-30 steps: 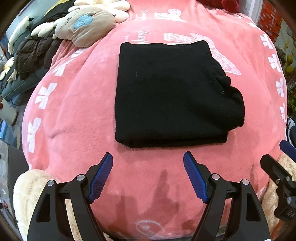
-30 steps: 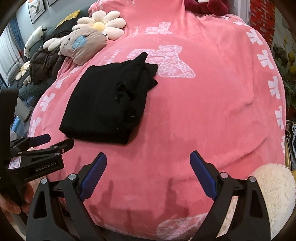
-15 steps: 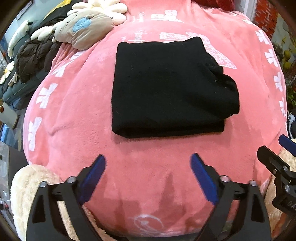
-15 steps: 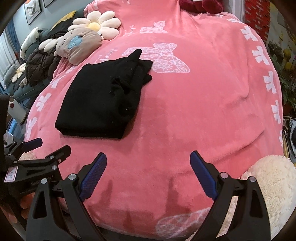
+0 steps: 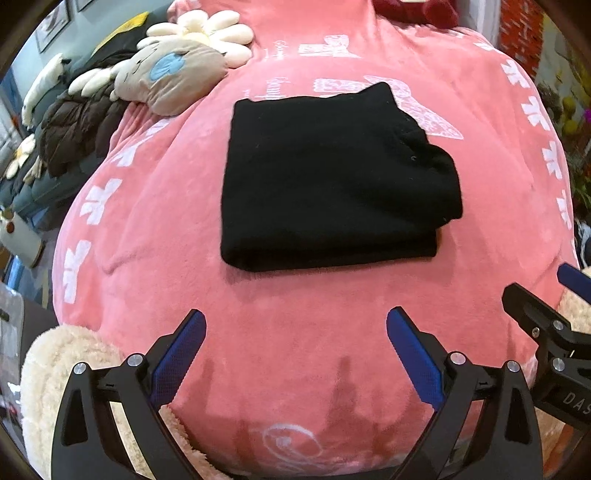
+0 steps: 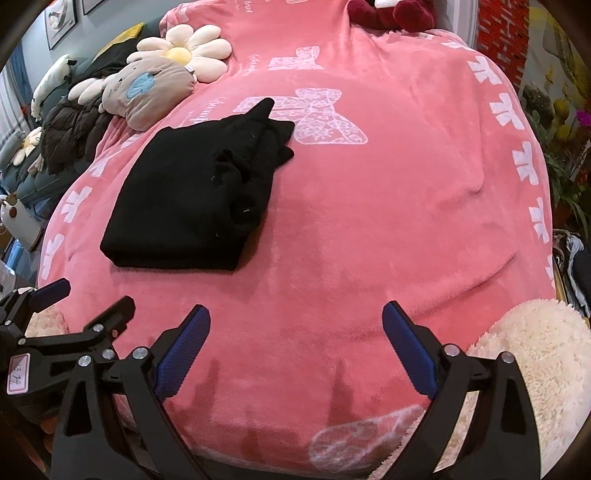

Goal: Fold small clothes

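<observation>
Cushions piled at far left: grey-brown plush pillow [image 5: 173,75] with a blue patch, daisy cushion [image 6: 184,51] behind it, dark puffy jacket [image 5: 79,131] slumped below them off the blanket's edge. Cream fleece [image 5: 62,373] bunched under the near left corner. Left gripper [image 5: 295,354] hanging low over the near part of the pink blanket [image 5: 295,369], blue-padded fingers [image 5: 181,358] spread wide, nothing between them, clear of the cloth. Folded black garment [image 5: 332,177] lying flat in a rough rectangle left of centre on the blanket, beyond both grippers and touched by neither, its right side thicker and lumpy, one corner overlapping a white bow print [image 6: 317,118]. Right gripper [image 6: 295,354] just beside the left one, likewise low over bare blanket, fingers [image 6: 406,350] wide apart and empty. More cream fleece [image 6: 524,354] at near right; red brick wall [image 6: 498,22] at far right.
</observation>
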The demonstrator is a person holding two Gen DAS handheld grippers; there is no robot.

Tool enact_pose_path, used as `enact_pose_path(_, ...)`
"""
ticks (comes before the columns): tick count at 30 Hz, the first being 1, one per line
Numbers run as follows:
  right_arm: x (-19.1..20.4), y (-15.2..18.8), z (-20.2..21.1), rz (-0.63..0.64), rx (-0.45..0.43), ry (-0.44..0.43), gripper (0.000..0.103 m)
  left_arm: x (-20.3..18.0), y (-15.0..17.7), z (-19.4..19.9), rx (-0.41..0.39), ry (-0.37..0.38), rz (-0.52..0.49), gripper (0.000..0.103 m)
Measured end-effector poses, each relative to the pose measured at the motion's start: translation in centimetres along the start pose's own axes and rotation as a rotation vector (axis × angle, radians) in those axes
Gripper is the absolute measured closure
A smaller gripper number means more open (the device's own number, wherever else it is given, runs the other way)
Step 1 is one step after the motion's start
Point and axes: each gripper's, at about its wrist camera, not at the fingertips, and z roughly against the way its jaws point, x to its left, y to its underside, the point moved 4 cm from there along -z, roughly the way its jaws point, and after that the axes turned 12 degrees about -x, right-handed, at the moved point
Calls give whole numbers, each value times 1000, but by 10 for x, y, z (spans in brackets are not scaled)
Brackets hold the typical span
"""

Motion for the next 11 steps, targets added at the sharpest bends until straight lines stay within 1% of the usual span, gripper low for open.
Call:
enact_pose_path(2,-1,0,0,-3,0,4,11,3,0,1,-7,4,22,7)
enact_pose_path(4,-1,0,-1,-4,1,6,11,4,-1,0,-7,2,33,9)
enact_pose_path(7,1,1,-1,-4,0,9,11,6,1,-3,14,8,54,21)
enact_pose_path(11,0,1,-1,-3,-1,6,11,6,1,-3,9,10,59,21)
